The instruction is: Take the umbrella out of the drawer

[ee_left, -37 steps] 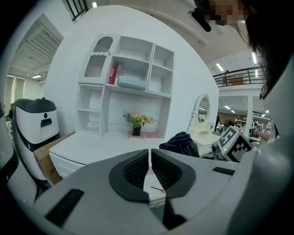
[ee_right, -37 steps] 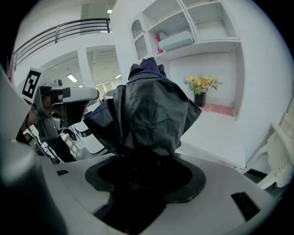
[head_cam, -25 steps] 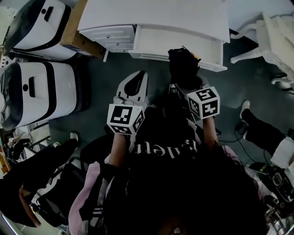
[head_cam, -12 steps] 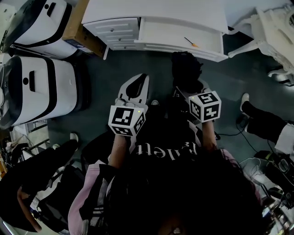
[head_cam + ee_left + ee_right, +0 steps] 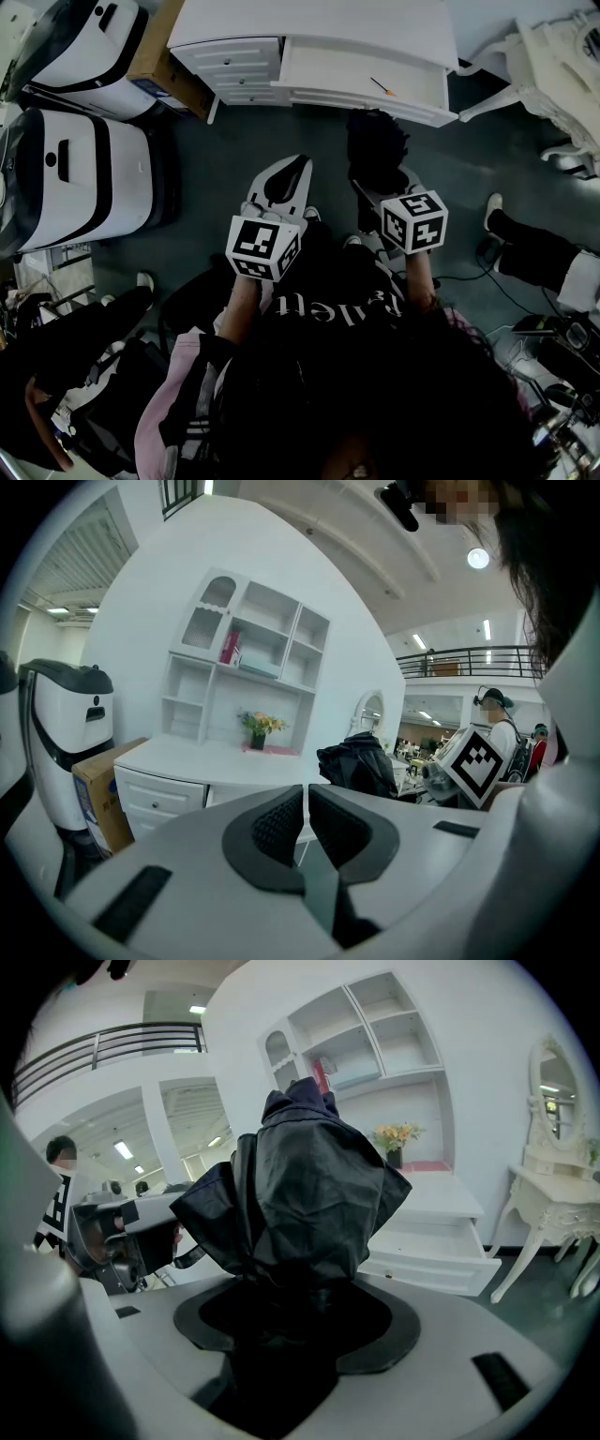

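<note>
- White furniture is filling the far side of the room: a desk (image 5: 319, 19) is standing on the dark floor (image 5: 187, 253), with its wide drawer (image 5: 412, 80) hanging open.
- Inside the drawer a thin stick with an orange tip (image 5: 382, 86) is lying alone (too small to identify).
- At the left, two white-and-black machines (image 5: 75, 178) are sitting beside a cardboard box (image 5: 159, 66); a white chair (image 5: 553, 56) is showing at the right.
- The right gripper (image 5: 380, 187) is clamping the folded black umbrella (image 5: 375, 145) by its lower end, and the crumpled canopy is rising upright out of the jaws in the right gripper view.
- The umbrella is hanging over the floor, outside the drawer and just in front of it.
- The left gripper (image 5: 279, 178) is hovering beside the right one, its jaws pressed nearly together on nothing, with only a thin slit showing between the pads (image 5: 277, 822).
</note>
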